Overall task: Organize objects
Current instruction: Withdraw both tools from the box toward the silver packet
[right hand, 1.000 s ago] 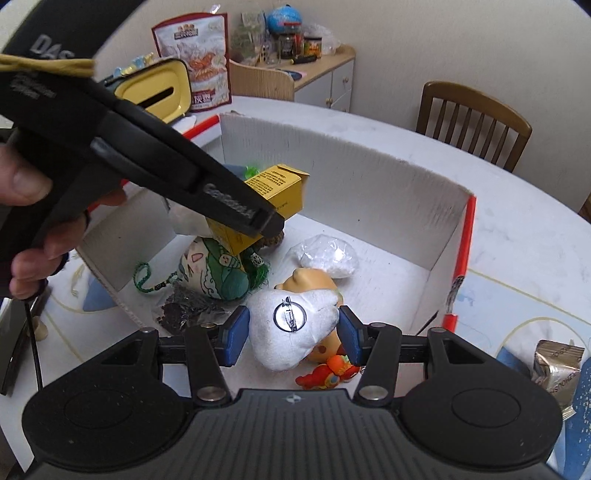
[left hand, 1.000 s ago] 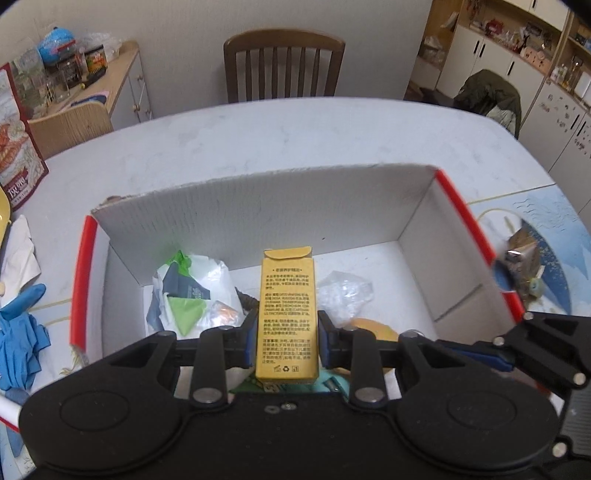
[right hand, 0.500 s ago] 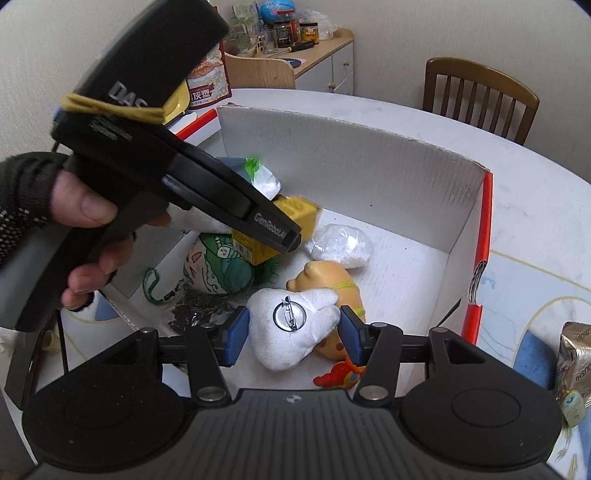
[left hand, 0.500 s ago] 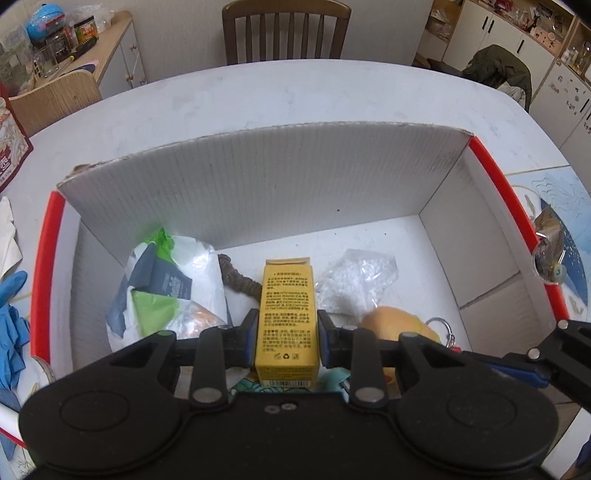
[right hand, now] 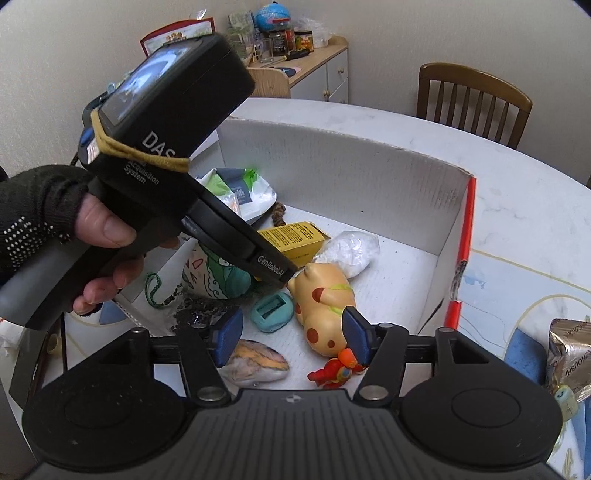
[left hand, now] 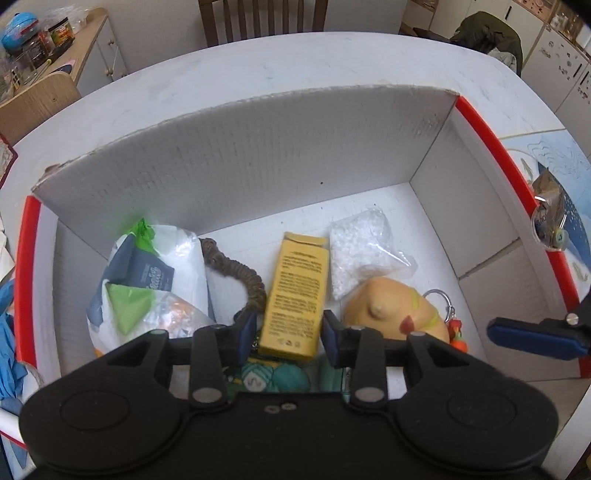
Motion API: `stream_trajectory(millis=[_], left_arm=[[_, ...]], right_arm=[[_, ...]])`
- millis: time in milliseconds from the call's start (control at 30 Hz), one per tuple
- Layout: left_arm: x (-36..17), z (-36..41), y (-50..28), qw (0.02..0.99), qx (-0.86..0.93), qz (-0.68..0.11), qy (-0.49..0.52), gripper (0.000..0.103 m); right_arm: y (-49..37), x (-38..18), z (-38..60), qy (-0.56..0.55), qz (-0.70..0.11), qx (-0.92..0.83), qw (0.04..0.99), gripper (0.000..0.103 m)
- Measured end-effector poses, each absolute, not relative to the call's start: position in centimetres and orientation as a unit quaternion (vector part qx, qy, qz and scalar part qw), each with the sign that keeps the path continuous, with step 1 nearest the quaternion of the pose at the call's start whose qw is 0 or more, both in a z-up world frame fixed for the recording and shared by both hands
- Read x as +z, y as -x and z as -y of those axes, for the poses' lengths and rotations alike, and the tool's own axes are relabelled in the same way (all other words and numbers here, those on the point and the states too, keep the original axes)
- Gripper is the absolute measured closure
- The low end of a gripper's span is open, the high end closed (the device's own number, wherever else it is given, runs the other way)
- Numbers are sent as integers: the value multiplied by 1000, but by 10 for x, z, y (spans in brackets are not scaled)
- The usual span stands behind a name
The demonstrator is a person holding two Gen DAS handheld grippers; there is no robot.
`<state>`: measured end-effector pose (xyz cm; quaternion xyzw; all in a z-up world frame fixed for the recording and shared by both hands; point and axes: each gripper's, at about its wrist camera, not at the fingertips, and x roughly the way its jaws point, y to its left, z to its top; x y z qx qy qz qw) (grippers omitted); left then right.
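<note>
Lying between parted left fingers (left hand: 246, 330), yellow carton (left hand: 295, 297), in box (left hand: 258, 162)

wooden chair (right hand: 476, 98) behind white table (left hand: 295, 62), cabinet (right hand: 325, 74) w/ jars (right hand: 291, 37), dark jacket (left hand: 491, 35) far right

Left gripper (left hand: 289, 334): jaws spread, small gaps either side of the yellow carton (left hand: 295, 295); no contact visible.
Yellow carton: lies flat on the floor of the white cardboard box (left hand: 236, 162) (red-edged side walls), printed face up.
Left of carton: brown braided loop (left hand: 242, 271), then a crumpled plastic bag (left hand: 147, 280) with green and navy print.
Right of carton: clear pouch of white granules (left hand: 360, 254); yellow-orange toy (left hand: 391, 314) just below it.
Far right: blue-padded finger of the right gripper (left hand: 535, 338).
</note>
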<state>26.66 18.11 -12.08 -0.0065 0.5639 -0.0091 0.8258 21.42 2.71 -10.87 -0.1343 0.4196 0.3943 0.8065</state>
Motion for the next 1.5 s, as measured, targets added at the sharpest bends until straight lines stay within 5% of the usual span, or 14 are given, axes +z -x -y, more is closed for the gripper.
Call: stream_trajectory(millis=[200,767,867,1333,1500], left_arm=[[-106,-178,-257,843,-3,-538,12,51],[-53,-148,-207,885,24,-464,25,40],[-41,-136,-196,893,28,-447,26,39],[-14,-61,-181,917,16,-399,17,27],[-13,-35,-185,921,3,-390,16,15]], right_arm=[[-215,-98,-15,123,-412,393,813,44],[-206,-59,40,89,-370,405,831,43],[-205,-54,53,78,-365,408,833,35],[-212,-36,131,44,-348,396,849,31],[-218,-33,162,36,-342,386,856,27]])
